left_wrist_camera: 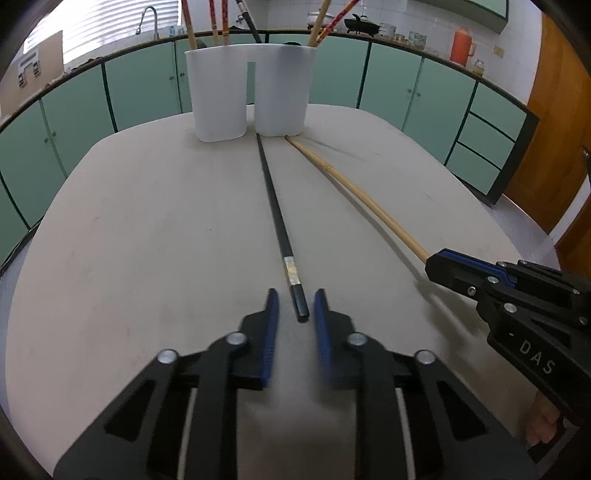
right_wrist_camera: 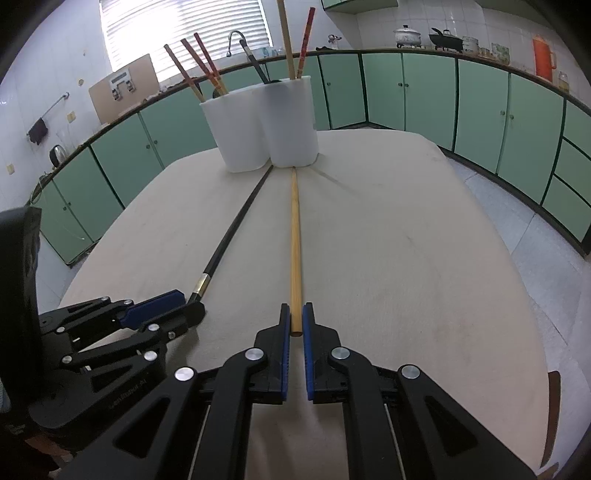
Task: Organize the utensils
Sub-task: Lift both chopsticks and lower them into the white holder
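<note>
A black chopstick [left_wrist_camera: 275, 214] [right_wrist_camera: 236, 232] and a pale bamboo chopstick [left_wrist_camera: 369, 201] [right_wrist_camera: 294, 240] lie on the beige table [left_wrist_camera: 147, 221], their far tips against a white two-cup utensil holder [left_wrist_camera: 251, 96] [right_wrist_camera: 266, 125]. Several chopsticks stand in the holder. My left gripper [left_wrist_camera: 296, 314] [right_wrist_camera: 190, 304] straddles the black chopstick's near end, and in the left wrist view a narrow gap shows on each side of it. My right gripper [right_wrist_camera: 296, 321] [left_wrist_camera: 430, 260] is shut on the bamboo chopstick's near end, the blue pads pressed against it.
Green cabinets [right_wrist_camera: 424, 99] ring the table on the far side. The counter carries a tap [right_wrist_camera: 236, 40], pots [right_wrist_camera: 408, 35] and an orange flask [left_wrist_camera: 461, 46]. A wooden door [left_wrist_camera: 561, 122] stands at the right. Bare tabletop spreads on both sides of the chopsticks.
</note>
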A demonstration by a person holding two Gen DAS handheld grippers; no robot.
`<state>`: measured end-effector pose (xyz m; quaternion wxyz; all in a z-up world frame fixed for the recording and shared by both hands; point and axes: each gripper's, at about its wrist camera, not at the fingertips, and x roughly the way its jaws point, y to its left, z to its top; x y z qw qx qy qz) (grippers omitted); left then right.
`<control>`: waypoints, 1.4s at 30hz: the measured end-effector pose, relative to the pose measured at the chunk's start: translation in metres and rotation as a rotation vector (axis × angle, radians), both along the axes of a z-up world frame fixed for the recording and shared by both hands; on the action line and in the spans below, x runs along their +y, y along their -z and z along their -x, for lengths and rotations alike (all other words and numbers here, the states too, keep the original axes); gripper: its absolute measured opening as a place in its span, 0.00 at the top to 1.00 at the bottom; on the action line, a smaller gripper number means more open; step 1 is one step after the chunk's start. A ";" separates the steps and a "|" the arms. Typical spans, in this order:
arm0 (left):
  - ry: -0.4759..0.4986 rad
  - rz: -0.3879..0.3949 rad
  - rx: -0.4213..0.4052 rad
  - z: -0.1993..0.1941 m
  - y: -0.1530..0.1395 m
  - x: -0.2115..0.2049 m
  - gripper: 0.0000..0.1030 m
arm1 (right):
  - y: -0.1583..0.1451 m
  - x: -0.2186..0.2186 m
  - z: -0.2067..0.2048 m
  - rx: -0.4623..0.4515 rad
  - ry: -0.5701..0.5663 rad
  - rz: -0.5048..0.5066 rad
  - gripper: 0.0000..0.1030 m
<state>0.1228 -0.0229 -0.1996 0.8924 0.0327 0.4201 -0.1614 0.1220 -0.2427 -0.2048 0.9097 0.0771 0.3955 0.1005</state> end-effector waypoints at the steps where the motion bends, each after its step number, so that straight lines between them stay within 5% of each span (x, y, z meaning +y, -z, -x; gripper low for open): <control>1: -0.001 0.012 0.003 0.000 0.000 0.002 0.93 | 0.000 0.000 0.000 -0.001 -0.001 0.000 0.93; 10: 0.002 -0.002 -0.037 0.005 -0.020 0.009 0.93 | -0.013 -0.004 0.007 -0.047 0.000 0.002 0.93; 29: 0.013 0.067 -0.368 0.022 -0.167 0.032 0.95 | -0.135 -0.030 0.004 -0.313 -0.065 -0.002 0.93; 42: 0.061 0.055 -0.432 0.002 -0.208 0.018 0.95 | -0.192 -0.021 -0.035 -0.294 -0.215 0.010 0.93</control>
